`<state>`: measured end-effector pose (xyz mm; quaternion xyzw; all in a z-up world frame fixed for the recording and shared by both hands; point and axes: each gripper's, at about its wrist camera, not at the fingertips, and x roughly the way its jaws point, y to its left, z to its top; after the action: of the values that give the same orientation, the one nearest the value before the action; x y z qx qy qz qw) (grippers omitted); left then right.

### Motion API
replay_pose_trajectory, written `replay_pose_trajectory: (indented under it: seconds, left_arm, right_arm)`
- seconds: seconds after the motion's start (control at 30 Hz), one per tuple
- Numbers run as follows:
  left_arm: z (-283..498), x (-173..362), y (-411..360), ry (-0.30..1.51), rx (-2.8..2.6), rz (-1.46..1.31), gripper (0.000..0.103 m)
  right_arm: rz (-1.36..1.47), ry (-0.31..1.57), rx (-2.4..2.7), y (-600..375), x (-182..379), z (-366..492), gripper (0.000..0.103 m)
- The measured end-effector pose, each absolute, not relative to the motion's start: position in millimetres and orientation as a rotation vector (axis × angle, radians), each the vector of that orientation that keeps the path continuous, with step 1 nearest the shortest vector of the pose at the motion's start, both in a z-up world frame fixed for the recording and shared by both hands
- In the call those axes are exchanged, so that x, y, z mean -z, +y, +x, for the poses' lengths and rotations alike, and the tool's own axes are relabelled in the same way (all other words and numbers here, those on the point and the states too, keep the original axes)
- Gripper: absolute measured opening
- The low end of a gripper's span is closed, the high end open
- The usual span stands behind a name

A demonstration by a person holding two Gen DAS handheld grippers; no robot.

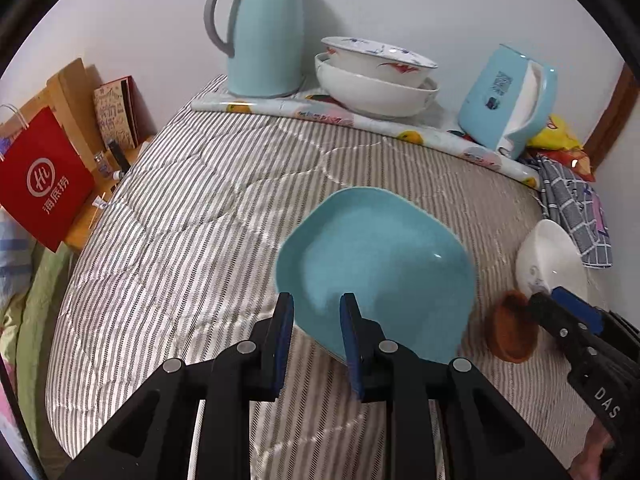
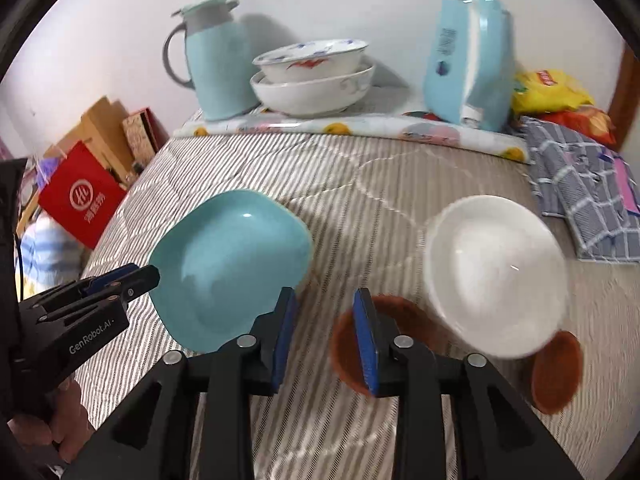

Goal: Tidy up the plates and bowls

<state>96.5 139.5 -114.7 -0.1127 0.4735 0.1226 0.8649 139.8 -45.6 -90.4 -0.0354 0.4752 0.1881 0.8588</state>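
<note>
Nearest us, our left gripper [image 1: 316,316] has its blue-padded fingers parted, empty, at the near rim of the square turquoise plate [image 1: 376,272] lying on the grey striped bed quilt [image 1: 192,208]. Its body reads "GenRobot.AI". Our right gripper [image 2: 326,312] is likewise parted and empty, above a round brown saucer [image 2: 404,320]; a white ceramic bowl [image 2: 496,272] sits just right. Farther left, a red paper bag [image 1: 44,188] carries Chinese lettering. At the wall stand two stacked white patterned bowls [image 1: 376,76], beside a pale blue thermos jug [image 1: 264,40].
</note>
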Motion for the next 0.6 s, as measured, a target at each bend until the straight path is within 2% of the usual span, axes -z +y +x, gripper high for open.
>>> replay_pose_trajectory:
  seconds: [0.03, 0.2, 0.3, 0.4, 0.47, 0.6]
  left_arm:
    - [95.2, 112.3, 136.5, 0.988, -0.254, -0.233, 0.023]
    - [87.5, 98.3, 115.8, 0.955, -0.227, -0.217, 0.023]
    - [86.1, 92.3, 100.2, 0.945, -0.212, -0.203, 0.023]
    - [83.8, 88.6, 83.9, 0.939, -0.193, -0.187, 0.023]
    - [82.4, 87.2, 71.1, 0.935, -0.198, -0.162, 0.032]
    - [79.2, 85.7, 49.4, 0.914, -0.189, -0.137, 0.036]
  right_arm:
    - [-0.067, 0.984, -0.380, -53.3, 86.3, 136.9, 0.042]
    - [-0.033, 0.940, -0.316, -90.7, 71.0, 123.5, 0.046]
    - [-0.009, 0.915, -0.281, -114.7, 64.2, 114.8, 0.055]
    - [0.003, 0.890, -0.250, -138.7, 59.0, 105.6, 0.055]
    - [0.018, 0.887, -0.227, -153.8, 58.5, 101.7, 0.055]
    - [0.041, 0.917, -0.179, -182.4, 64.2, 95.4, 0.055]
